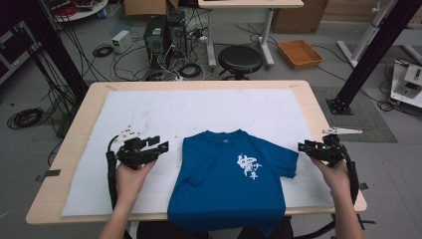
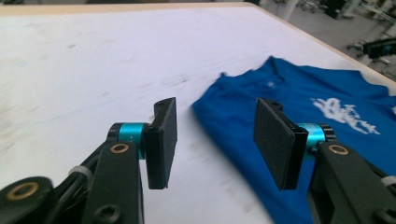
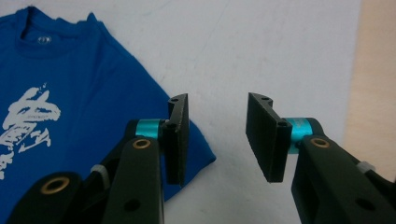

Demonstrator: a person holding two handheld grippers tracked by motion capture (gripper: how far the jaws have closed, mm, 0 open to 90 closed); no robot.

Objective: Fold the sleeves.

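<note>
An orange tray [image 1: 300,53] sits on the floor beyond the far right corner of the table, and whether anything lies in it cannot be made out. The blue T-shirt [image 1: 231,174] lies face up near the middle of the table's near edge, its collar toward the far edge and its hem hanging just over the near edge; a white brush-style print [image 1: 248,166] marks the chest, and the sleeve on the left side is folded in over the body while the other sleeve spreads flat toward the right edge. The left gripper [image 1: 162,147] hovers just beside the shirt's left side with its jaws apart and nothing between them; in the left gripper view the pads [image 2: 166,135] stand over bare cloth covering next to the shirt. The right gripper [image 1: 302,147] hangs by the right sleeve tip, jaws also apart and empty. The table [image 1: 199,85] is pale wood under a white, faintly stained sheet [image 1: 149,114]. Behind it stand a round black stool [image 1: 240,59], computer towers [image 1: 164,32], tangled cables [image 1: 99,51] and black frame posts [image 1: 368,55].
</note>
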